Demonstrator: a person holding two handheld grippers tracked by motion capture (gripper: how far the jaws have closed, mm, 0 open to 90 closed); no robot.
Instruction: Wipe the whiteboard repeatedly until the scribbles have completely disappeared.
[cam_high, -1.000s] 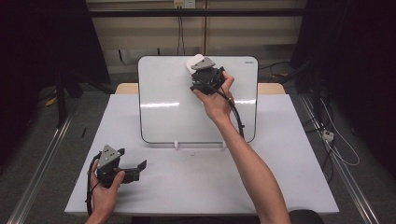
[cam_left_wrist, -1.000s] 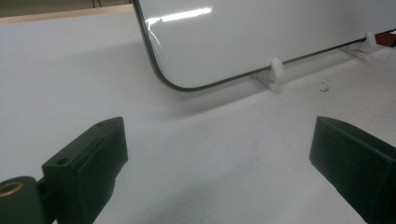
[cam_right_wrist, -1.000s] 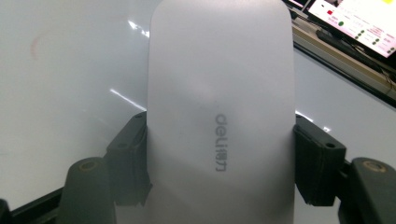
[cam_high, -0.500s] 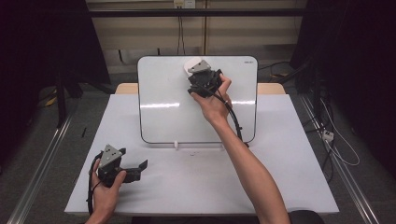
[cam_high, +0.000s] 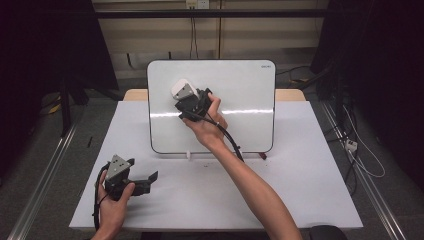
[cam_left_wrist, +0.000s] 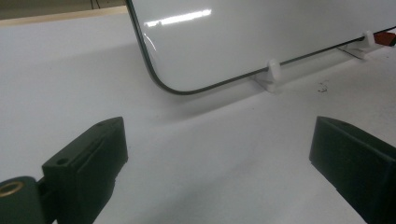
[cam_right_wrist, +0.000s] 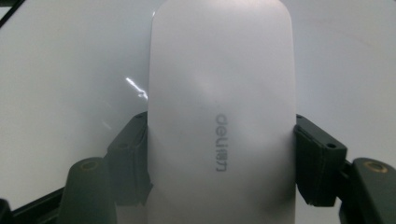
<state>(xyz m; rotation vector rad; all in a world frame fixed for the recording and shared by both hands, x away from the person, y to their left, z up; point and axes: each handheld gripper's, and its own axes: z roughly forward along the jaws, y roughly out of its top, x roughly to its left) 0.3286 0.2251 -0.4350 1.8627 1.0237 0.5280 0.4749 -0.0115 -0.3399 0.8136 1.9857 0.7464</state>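
Right gripper (cam_right_wrist: 219, 154) clamps a white eraser (cam_right_wrist: 222, 116) between its jaws, its far face against the upright whiteboard (cam_high: 240, 95). Left gripper (cam_left_wrist: 219, 154), jaws spread wide, rests low over the tabletop (cam_high: 310, 190), the whiteboard's lower corner ahead of it.

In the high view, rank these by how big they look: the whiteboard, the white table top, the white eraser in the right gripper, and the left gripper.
1. white table top
2. whiteboard
3. left gripper, held low near the camera, which may inflate it
4. white eraser, partly hidden by the right gripper
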